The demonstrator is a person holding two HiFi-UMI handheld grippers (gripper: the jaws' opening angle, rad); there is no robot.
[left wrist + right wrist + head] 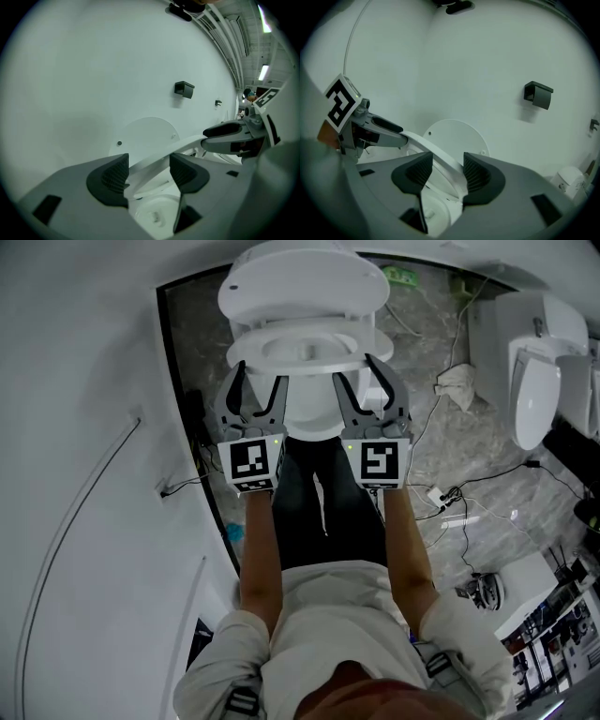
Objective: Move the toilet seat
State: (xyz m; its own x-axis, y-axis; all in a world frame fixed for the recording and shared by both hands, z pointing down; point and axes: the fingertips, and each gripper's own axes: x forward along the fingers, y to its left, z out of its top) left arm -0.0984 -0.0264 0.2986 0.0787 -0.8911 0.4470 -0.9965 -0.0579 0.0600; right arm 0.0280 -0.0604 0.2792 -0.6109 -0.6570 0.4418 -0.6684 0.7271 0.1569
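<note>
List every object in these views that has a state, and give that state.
toilet lid: raised, leaning back.
toilet seat: lifted partway off the bowl, held near its front.
left gripper: closed on the seat's rim.
right gripper: closed on the seat's rim.

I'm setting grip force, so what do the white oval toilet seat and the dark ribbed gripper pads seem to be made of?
White oval toilet seat: probably hard moulded plastic, smooth and slightly glossy, judging by its thin, even rim and soft sheen. Dark ribbed gripper pads: likely rubber or soft plastic, matte, with fine ridges and no glare.
</note>
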